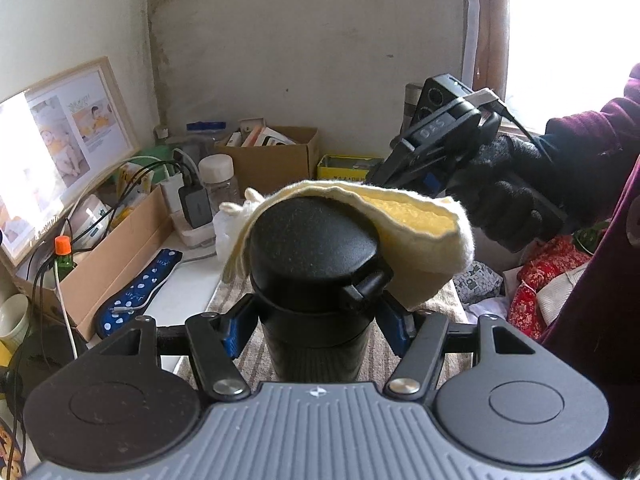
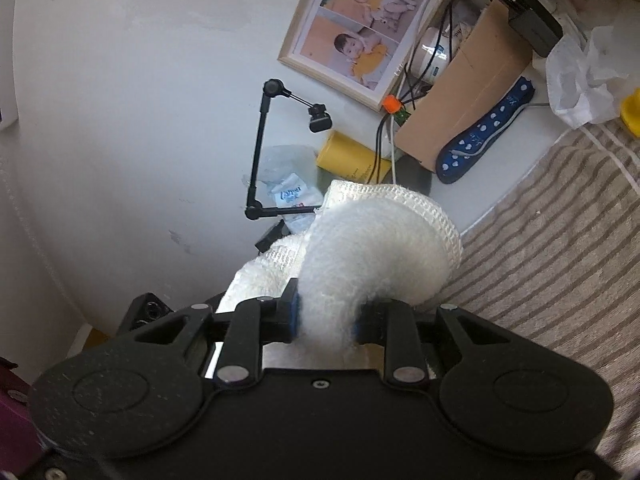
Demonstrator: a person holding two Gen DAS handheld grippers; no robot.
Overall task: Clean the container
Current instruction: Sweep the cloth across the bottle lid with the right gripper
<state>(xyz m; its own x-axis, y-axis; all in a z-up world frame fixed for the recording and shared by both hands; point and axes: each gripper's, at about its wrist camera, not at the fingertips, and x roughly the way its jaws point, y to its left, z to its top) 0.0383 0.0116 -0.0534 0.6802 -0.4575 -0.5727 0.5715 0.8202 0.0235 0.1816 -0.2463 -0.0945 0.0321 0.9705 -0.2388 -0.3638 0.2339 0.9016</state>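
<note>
Looking along the left gripper (image 1: pixel 316 320), only its view shows the black container (image 1: pixel 316 264), upright over the striped cloth (image 1: pixel 376 344) and pinched at its body by both jaws, with the gloved hand (image 1: pixel 500 196) carrying the right gripper (image 1: pixel 384 176). That gripper drapes a pale yellow rag (image 1: pixel 416 224) over the container's lid. The right wrist view hides the container but shows the right gripper (image 2: pixel 325 320) nipped tight on the rag's (image 2: pixel 372 256) bunched fold.

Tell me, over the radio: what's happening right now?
Left gripper clamped on black flask. Right gripper pinching cloth, draped over flask lid. Nothing in the way.
</note>
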